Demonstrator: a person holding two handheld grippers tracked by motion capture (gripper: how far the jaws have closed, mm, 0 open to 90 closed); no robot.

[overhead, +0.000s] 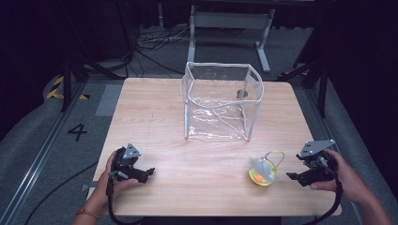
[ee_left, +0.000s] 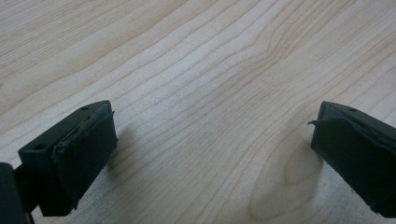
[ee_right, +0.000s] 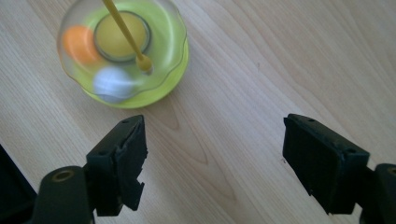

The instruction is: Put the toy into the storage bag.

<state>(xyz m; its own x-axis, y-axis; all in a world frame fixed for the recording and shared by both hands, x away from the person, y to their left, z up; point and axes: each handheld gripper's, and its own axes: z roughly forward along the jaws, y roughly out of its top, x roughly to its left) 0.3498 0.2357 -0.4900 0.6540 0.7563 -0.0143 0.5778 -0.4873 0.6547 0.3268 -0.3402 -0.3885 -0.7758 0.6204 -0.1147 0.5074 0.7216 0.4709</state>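
toy (overhead: 263,172): small round dome, clear top over a yellow-green base, on the table (overhead: 155,122) near the right front corner. it sits flat on its base, dome up; round in plan, so no long axis across the table. a thin yellow loop (overhead: 275,156) rises from its top and leans to the far right. in the right gripper view the toy (ee_right: 123,51) holds an orange ball (ee_right: 79,43), a white ball (ee_right: 109,81) and a yellow centre disc (ee_right: 122,35), with a yellow stem (ee_right: 126,33) crossing the dome.

right gripper (overhead: 293,176): in the person's right hand (overhead: 345,176), just right of the toy, pointing left toward it, not touching. in its own view the right gripper (ee_right: 212,156) has jaws well apart with bare wood between them; the toy lies beyond the jaw tips, off to one side, outside the gap. nothing held.

left gripper (overhead: 149,172): in the left hand (overhead: 115,180) at the near left of the table, pointing right, well apart from the toy. in its own view the left gripper (ee_left: 212,140) has jaws spread wide, low over bare wood, holding nothing.

bag (overhead: 220,101): clear, box-shaped, open top, upright at the far middle of the table, well apart from toy and both grippers.
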